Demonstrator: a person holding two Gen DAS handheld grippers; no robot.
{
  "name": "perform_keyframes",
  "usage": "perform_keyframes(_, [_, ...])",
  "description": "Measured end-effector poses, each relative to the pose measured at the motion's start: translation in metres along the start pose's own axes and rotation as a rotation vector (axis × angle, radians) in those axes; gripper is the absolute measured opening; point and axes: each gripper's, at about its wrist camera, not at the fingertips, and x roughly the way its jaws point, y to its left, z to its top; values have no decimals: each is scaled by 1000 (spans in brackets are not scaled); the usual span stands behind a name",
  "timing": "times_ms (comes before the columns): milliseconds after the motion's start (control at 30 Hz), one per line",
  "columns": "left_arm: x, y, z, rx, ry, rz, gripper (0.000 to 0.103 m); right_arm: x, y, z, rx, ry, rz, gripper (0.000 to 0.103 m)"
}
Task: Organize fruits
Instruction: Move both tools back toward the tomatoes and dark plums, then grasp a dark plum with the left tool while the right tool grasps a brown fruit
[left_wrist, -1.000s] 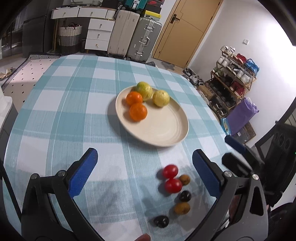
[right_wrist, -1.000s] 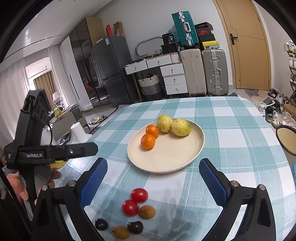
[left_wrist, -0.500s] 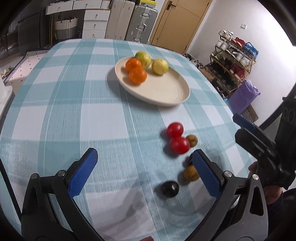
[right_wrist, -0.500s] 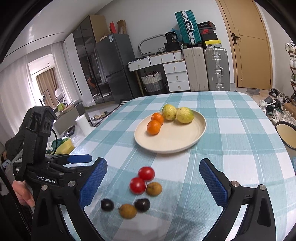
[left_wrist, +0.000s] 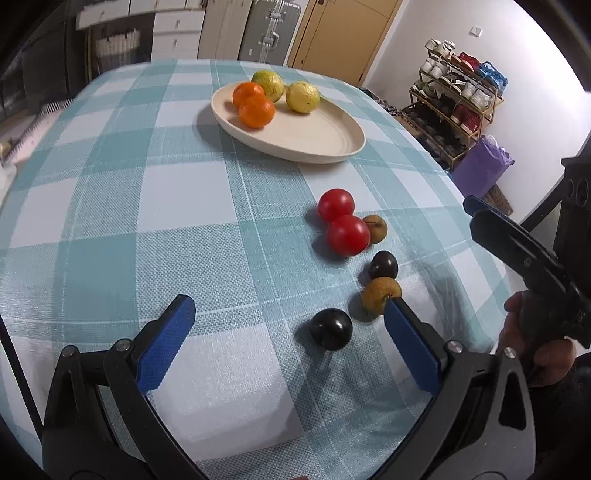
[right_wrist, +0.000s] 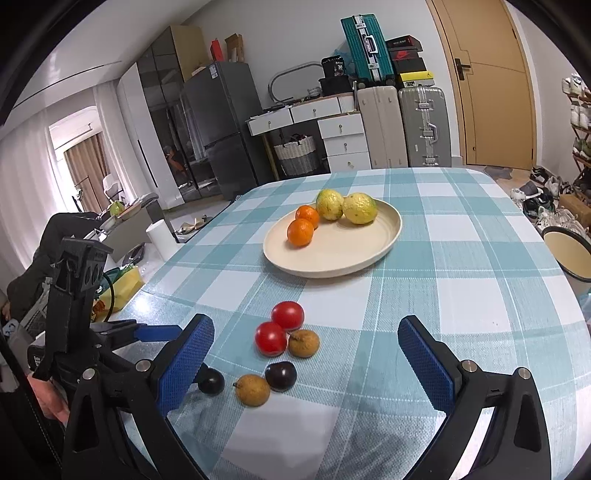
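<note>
A cream plate (left_wrist: 317, 136) (right_wrist: 343, 254) holds two oranges (left_wrist: 256, 110) (right_wrist: 301, 232) and two yellow-green citrus fruits (left_wrist: 302, 96) (right_wrist: 359, 208). On the checked cloth lie two red tomatoes (left_wrist: 347, 234) (right_wrist: 271, 338), two brown fruits (left_wrist: 380, 295) (right_wrist: 253, 389) and two dark plums (left_wrist: 330, 328) (right_wrist: 280, 374). My left gripper (left_wrist: 288, 325) is open, low over the cloth, with the nearest dark plum between its fingers. My right gripper (right_wrist: 306, 354) is open and empty, just above the loose fruit.
The round table's edge (left_wrist: 476, 218) curves close on the right. A shoe rack (left_wrist: 454, 96) and a purple bag (left_wrist: 480, 166) stand beyond it. Suitcases (right_wrist: 402, 125), drawers and a fridge (right_wrist: 221, 125) line the far wall. A stool (right_wrist: 569, 254) stands at the right.
My left gripper has come forward and down toward the loose fruit, so the dark plum now sits between its fingers. My right gripper has also lowered toward the loose fruit. Both stay open.
</note>
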Motion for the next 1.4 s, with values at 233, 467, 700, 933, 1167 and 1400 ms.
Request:
perform_keyframes(233, [-1, -3, -4, 22, -11, -23, 95, 0, -1, -5, 12, 13, -8, 102])
perform_keyframes(467, [3, -5, -12, 44, 6, -41, 61, 2, -2, -7, 17, 21, -10, 102])
perform_keyframes(700, [1, -18, -18, 120, 4, -87, 27, 3, -2, -10, 19, 26, -10, 102])
perform_keyframes(933, [-2, -21, -20, 126, -9, -121, 21, 3, 0, -12, 16, 34, -2, 102])
perform_keyframes(1167, [-16, -6, -15, 80, -48, -114, 21, 8, -4, -16, 59, 75, 30, 102])
perform_keyframes(1400, [-31, 9, -13, 46, -78, -107, 21, 12, 7, -22, 54, 102, 68, 102])
